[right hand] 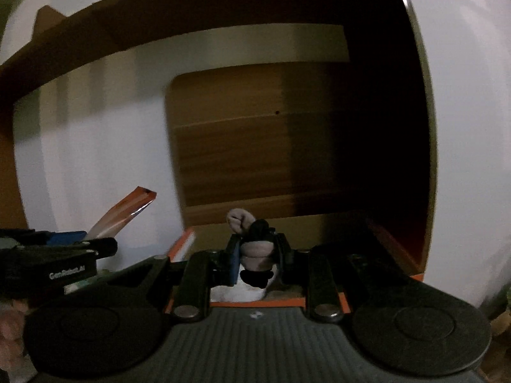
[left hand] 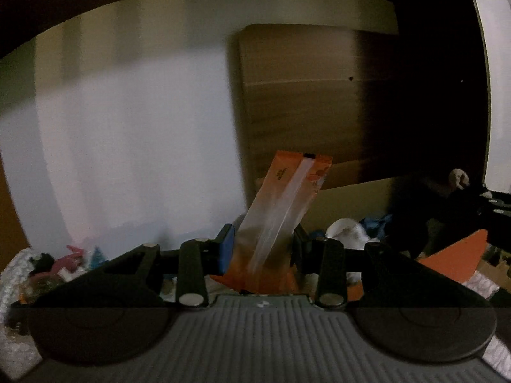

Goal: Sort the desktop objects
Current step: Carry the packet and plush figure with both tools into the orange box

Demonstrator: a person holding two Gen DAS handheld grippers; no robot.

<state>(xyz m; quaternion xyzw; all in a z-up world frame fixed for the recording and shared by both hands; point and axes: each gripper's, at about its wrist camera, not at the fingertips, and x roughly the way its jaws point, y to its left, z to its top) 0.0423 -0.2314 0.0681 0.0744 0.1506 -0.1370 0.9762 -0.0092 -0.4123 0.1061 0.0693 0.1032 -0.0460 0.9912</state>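
My left gripper (left hand: 262,242) is shut on an orange snack packet (left hand: 284,204) with a clear strip down its middle. The packet sticks up and leans right above the clutter. The packet's tip also shows in the right wrist view (right hand: 127,212), above the left gripper's body (right hand: 51,255). My right gripper (right hand: 257,255) is shut on a small grey and black plush toy (right hand: 255,242). It holds the toy over an orange-edged cardboard box (right hand: 183,242). The toy also shows far right in the left wrist view (left hand: 458,177).
A wooden shelf unit (right hand: 255,146) stands behind, with a white wall (left hand: 127,143) to its left. Small pink and blue objects (left hand: 76,255) lie low on the left. White and blue items (left hand: 351,229) and an orange box flap (left hand: 460,255) lie right of the left gripper.
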